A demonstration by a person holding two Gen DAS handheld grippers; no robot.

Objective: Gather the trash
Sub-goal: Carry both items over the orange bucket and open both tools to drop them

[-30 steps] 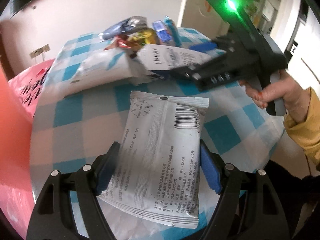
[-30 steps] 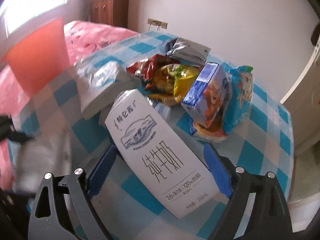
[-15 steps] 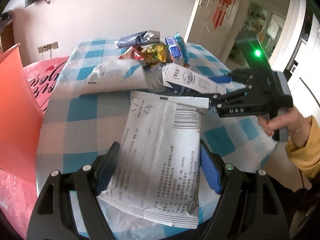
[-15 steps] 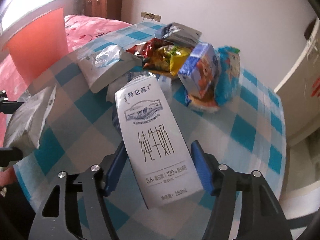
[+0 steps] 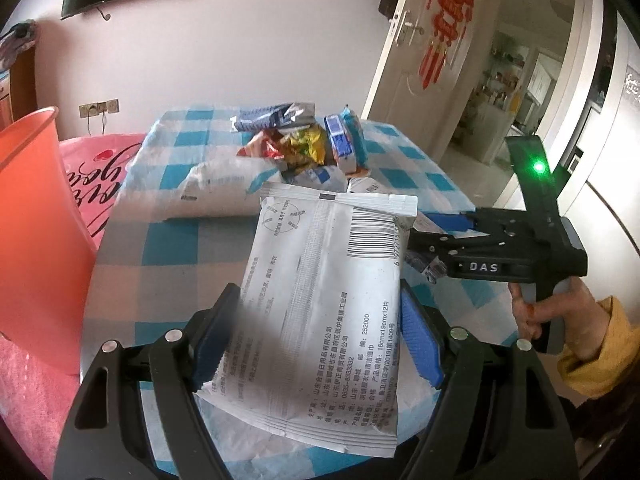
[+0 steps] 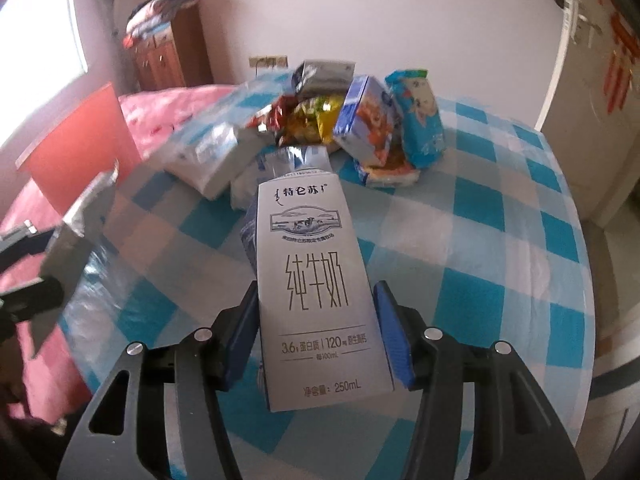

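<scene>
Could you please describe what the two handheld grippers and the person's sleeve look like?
Both tools share a build: black plastic linkage arms with silver rivets and blue ribbed pads. The left gripper shows this up close, as does the right gripper. Seen from the left wrist, the right tool's side bears white letters "DAS", a green light and a grey handle. The sleeve is mustard yellow.

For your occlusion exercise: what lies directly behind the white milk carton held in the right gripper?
Behind the milk carton, a crumpled blue-and-white wrapper peeks over its top edge on the checked tablecloth. Farther back sits the snack-packet pile. The wrapper's lower part is covered by the carton.
</scene>
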